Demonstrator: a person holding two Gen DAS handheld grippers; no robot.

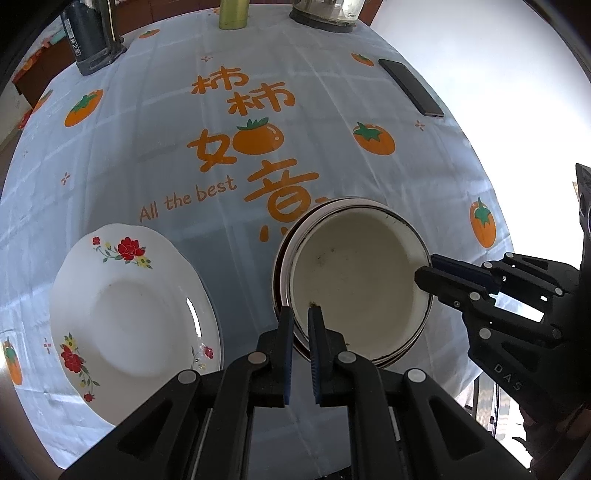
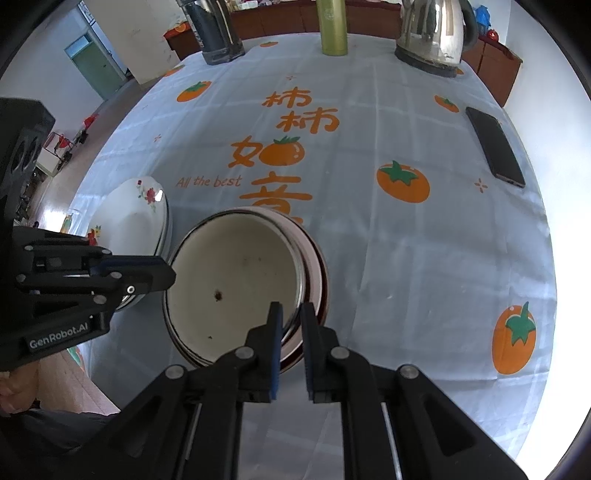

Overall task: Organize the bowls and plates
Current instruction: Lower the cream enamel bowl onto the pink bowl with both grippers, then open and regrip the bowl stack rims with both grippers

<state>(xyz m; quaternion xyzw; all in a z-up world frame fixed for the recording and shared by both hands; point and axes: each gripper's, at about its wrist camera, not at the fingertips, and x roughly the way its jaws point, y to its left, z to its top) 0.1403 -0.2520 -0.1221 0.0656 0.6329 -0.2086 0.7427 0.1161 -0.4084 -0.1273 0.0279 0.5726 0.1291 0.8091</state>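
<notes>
A cream enamel bowl (image 1: 354, 280) (image 2: 236, 280) with a dark rim sits tilted on top of a pink-white bowl (image 2: 317, 273) near the table's front edge. My left gripper (image 1: 300, 314) is shut on the cream bowl's near-left rim, one finger inside and one outside. My right gripper (image 2: 291, 310) is shut on the opposite rim and shows from the side in the left wrist view (image 1: 428, 267). The left gripper (image 2: 170, 272) also shows from the side in the right wrist view. A white plate with red flowers (image 1: 129, 314) (image 2: 140, 218) lies to the left of the bowls.
On the persimmon-print tablecloth (image 1: 258, 110), a black phone (image 1: 410, 86) (image 2: 495, 147) lies at the far right. Along the back stand a steel kettle (image 2: 430, 33), a green bottle (image 2: 332, 29) and a dark flask (image 2: 218, 33). The table's right edge is close to the bowls.
</notes>
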